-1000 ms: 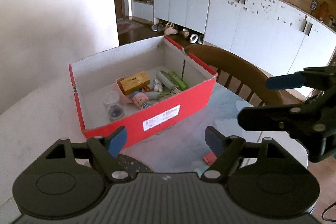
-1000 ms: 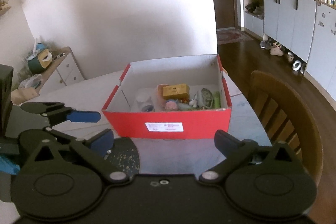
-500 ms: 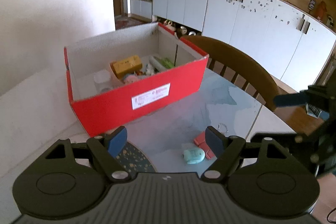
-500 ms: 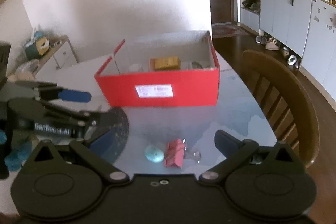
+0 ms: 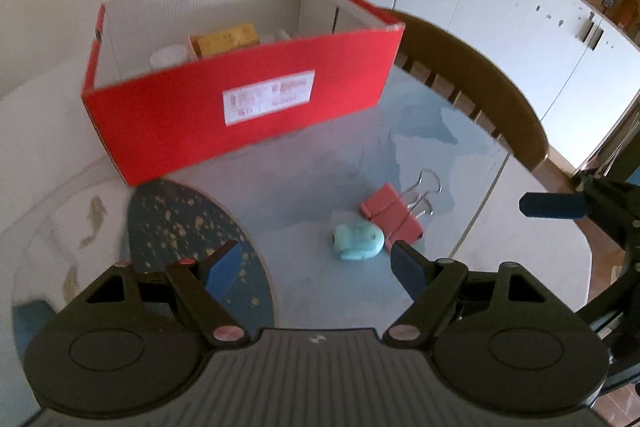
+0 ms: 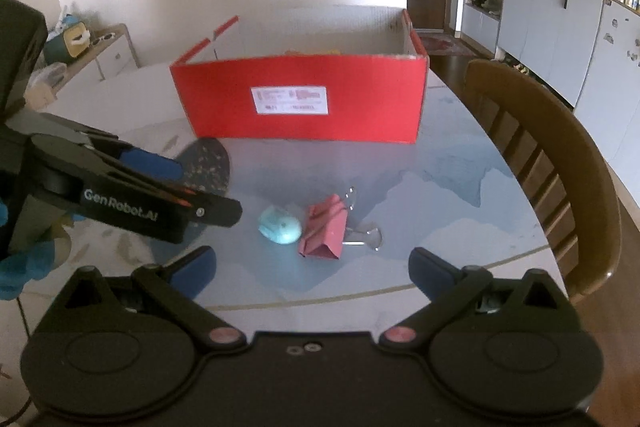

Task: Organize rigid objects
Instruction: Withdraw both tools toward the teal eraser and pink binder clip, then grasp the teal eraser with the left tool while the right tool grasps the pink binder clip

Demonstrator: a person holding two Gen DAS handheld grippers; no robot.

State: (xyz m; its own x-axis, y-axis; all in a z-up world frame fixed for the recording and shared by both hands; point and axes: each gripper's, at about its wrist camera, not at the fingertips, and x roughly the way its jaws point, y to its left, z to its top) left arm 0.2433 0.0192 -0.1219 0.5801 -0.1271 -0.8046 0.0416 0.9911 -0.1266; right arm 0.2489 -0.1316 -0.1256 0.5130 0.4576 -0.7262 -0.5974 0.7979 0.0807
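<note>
Both the left gripper (image 5: 316, 265) and right gripper (image 6: 312, 269) hang spread and empty above the pink binder clip (image 6: 324, 229) and teal lump (image 6: 280, 225), lying touching before the red box (image 6: 304, 99). Next, I'd judge: pinch one, lift it in.

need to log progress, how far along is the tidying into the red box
Partly done. The red cardboard box already holds a yellow carton and a clear plastic cup. Nothing is in hand: the left gripper and right gripper are both open and empty. Left on the glass-topped table: a turquoise pebble-shaped object and a pink metal binder clip, touching each other.
</note>
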